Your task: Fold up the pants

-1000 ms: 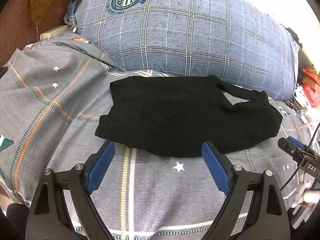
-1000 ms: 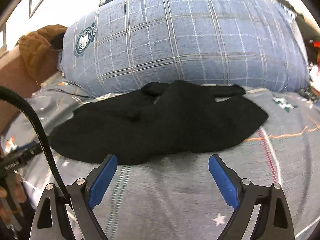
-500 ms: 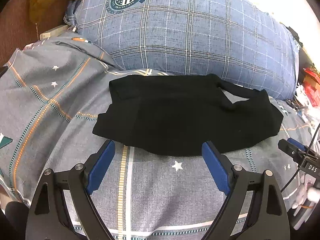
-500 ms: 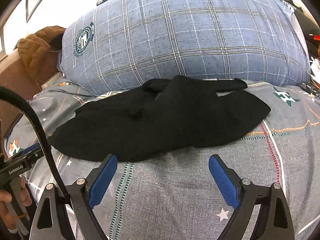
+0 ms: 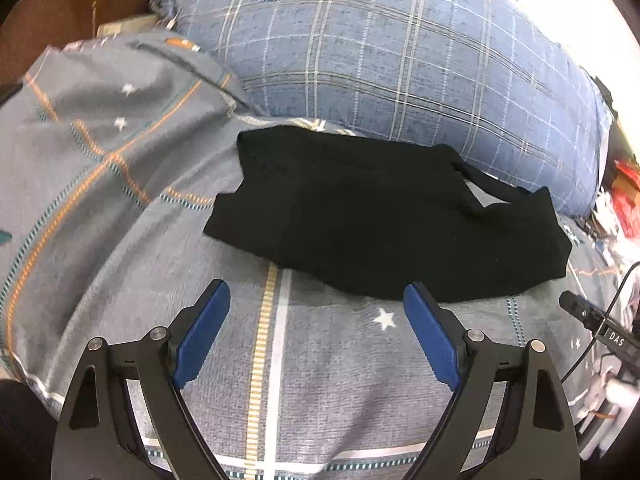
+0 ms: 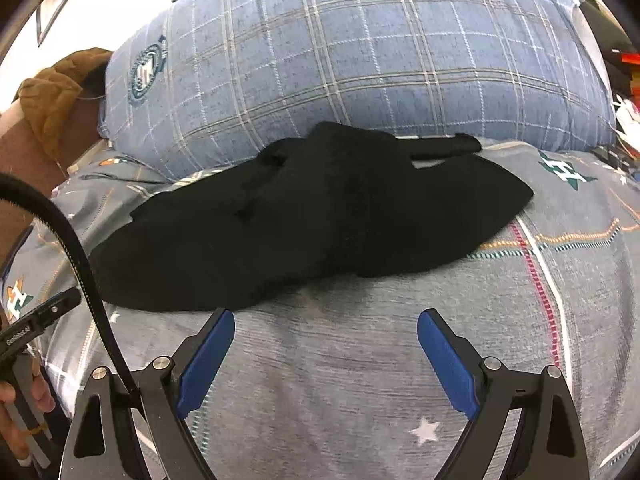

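The black pants (image 5: 384,220) lie folded in a flat bundle on the grey patterned bedsheet (image 5: 320,360), in front of a big blue plaid pillow. They also show in the right wrist view (image 6: 312,220). My left gripper (image 5: 316,312) is open and empty, hovering just short of the pants' near edge. My right gripper (image 6: 324,332) is open and empty, also just short of the near edge. The right gripper's tip (image 5: 592,320) shows at the right of the left wrist view.
The blue plaid pillow (image 5: 400,52) rises right behind the pants. A brown garment (image 6: 52,96) lies at the far left. Clutter (image 5: 624,200) sits off the bed's right side. A black cable (image 6: 72,248) crosses the left of the right wrist view.
Both grippers have pulled back a little from the pants and stay open. The pants have not moved.
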Available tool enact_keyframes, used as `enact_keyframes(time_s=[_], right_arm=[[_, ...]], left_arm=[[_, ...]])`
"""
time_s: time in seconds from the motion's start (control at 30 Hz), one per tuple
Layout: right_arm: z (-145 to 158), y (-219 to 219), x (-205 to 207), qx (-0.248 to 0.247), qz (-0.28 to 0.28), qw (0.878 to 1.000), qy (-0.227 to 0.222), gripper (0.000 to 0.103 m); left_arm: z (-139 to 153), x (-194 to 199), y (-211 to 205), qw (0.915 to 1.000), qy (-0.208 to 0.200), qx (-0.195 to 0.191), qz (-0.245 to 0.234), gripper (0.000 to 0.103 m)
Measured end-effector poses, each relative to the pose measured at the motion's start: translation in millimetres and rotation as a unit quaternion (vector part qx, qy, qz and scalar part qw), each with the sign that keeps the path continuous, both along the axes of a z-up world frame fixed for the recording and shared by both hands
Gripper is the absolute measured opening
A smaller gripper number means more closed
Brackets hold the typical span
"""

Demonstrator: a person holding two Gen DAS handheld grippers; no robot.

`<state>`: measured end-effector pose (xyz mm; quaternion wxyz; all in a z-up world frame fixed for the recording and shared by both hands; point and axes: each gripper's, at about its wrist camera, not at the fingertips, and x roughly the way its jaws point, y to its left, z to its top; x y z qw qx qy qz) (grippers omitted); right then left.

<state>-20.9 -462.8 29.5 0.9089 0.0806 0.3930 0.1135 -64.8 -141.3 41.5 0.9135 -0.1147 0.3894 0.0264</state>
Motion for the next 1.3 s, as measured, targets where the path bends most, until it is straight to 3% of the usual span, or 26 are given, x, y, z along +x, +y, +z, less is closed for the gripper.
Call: enact_keyframes(time_s=[0.23,0.97,1.1,1.3], right_arm=[[-12.3,-22.3,6.8,0.020,-0.016,1.000,0.012,0.092],[-16.9,-20.7,68.8,0.062,0.010,0.998,-0.001,0.092],[-12.9,-23.5,78.2,0.094,0.003,0.995,0.011,0.092],[-11.1,-24.4,49.4,0.055,0.048,0.997,0.025,0.092]], left_arm=[[-10.2,13.3,9.8,0.9988,0.003,-0.047,0.010,0.089],[-31.7,101.9,-0.7,0.9956,0.025,-0.089,0.017,0.089],[-31.1,96.9,4.4,0.9942,0.032,-0.103,0.002,0.089],[-30.5,67.2,27.3,0.9919,0.026,-0.123,0.015,0.089]])
